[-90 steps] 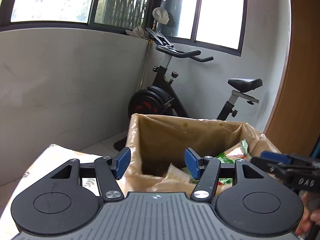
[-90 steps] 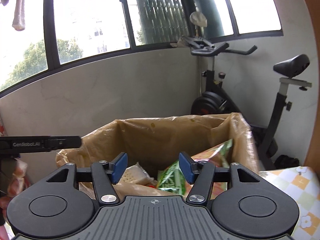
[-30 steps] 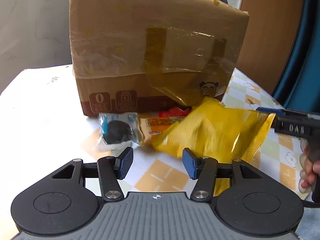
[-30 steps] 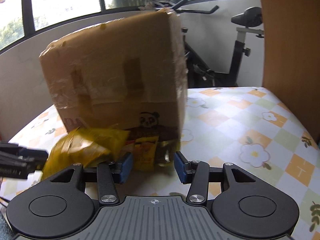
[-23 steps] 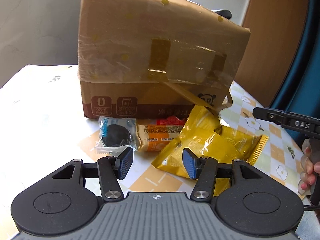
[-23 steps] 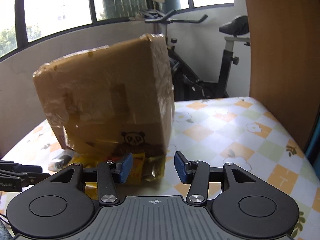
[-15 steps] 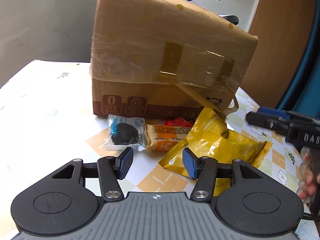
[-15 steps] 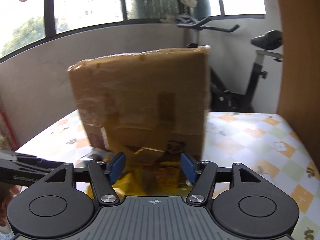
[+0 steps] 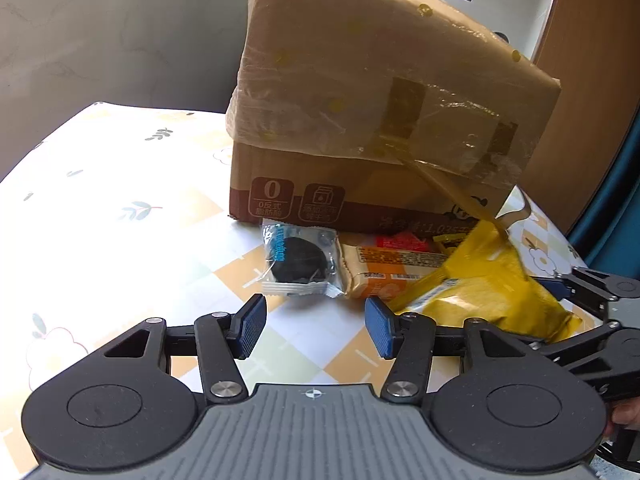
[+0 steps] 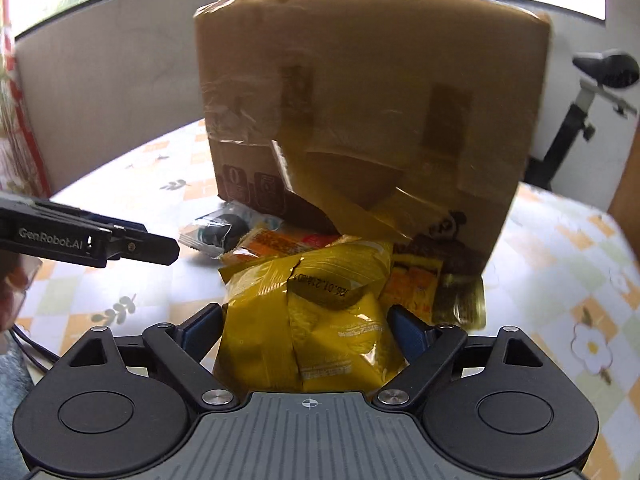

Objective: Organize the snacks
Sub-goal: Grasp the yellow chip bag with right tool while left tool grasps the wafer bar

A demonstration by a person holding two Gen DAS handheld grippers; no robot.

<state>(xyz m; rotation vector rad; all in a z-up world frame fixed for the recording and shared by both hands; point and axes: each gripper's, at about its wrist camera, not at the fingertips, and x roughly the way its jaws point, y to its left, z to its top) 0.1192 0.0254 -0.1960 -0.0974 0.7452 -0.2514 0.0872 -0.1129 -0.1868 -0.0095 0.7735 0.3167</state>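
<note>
The yellow bag (image 10: 304,320) lies on the counter (image 9: 120,216) in front of the box (image 10: 372,112), among other snacks: a dark cookie pack (image 9: 298,258) and an orange bar (image 9: 384,270) beside it. The right tongs (image 10: 306,330) straddle the bag, jaws opening, pads flanking it but apparently not pressing. The left tongs (image 9: 316,328) stand half open and empty, just short of the cookie pack.

Step in hand, as judged: grasp the bag.
1. Centre the pads on the bag's body, not on its crimped edge.
2. Close gently; the film is slippery and the contents crush.
3. Lift clear of the loose tape on the box.
</note>
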